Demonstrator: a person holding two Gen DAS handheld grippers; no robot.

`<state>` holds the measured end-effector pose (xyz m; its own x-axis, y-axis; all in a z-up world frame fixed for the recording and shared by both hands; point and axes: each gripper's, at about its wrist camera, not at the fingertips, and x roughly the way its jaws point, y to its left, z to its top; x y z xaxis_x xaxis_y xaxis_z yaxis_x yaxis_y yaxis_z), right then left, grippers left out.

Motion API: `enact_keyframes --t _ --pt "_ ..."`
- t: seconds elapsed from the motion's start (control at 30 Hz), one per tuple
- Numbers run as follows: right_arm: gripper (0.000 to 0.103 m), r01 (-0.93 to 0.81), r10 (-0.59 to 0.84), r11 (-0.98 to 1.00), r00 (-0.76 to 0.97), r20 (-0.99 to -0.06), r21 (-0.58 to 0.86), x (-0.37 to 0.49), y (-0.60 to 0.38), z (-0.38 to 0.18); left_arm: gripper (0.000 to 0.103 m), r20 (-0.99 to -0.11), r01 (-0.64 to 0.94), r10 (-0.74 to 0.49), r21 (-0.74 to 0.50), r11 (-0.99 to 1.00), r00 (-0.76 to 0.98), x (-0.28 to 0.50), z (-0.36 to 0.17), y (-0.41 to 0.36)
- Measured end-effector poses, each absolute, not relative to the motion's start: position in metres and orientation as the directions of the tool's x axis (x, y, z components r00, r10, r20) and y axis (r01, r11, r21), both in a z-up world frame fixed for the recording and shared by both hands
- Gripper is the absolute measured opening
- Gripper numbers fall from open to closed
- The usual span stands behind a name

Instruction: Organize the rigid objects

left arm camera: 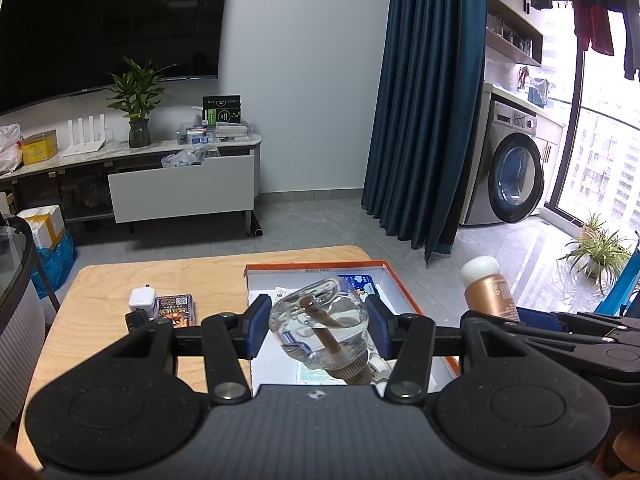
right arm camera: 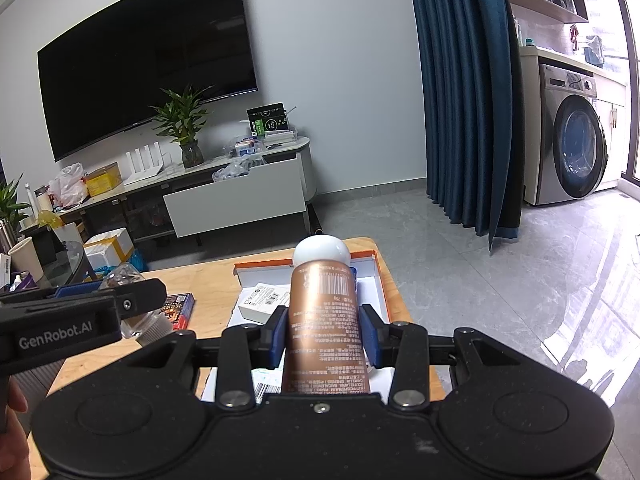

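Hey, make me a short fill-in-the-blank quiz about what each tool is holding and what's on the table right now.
1. The left tool is shut on a clear ____ bottle with a brown stick inside.
2. The right tool grips a bronze tube with a ____ cap.
3. The open box under both tools has an ____ rim.
4. The white charger sits on the wooden table, ____ the box.

Missing words: glass; white; orange; outside
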<state>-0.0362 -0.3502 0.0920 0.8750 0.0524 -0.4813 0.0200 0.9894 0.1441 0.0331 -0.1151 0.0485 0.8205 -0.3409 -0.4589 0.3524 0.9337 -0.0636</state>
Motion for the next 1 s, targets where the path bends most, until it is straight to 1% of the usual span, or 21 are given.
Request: enact_keyframes --t 1.0 --pt "0.047 0.014 0.062 0.989 0.87 -0.49 0.15 -0.0347 -0.3511 0.09 0.052 -0.465 0.351 -0.339 -0.063 0.934 0.818 0.0357 0.0424 -0.117"
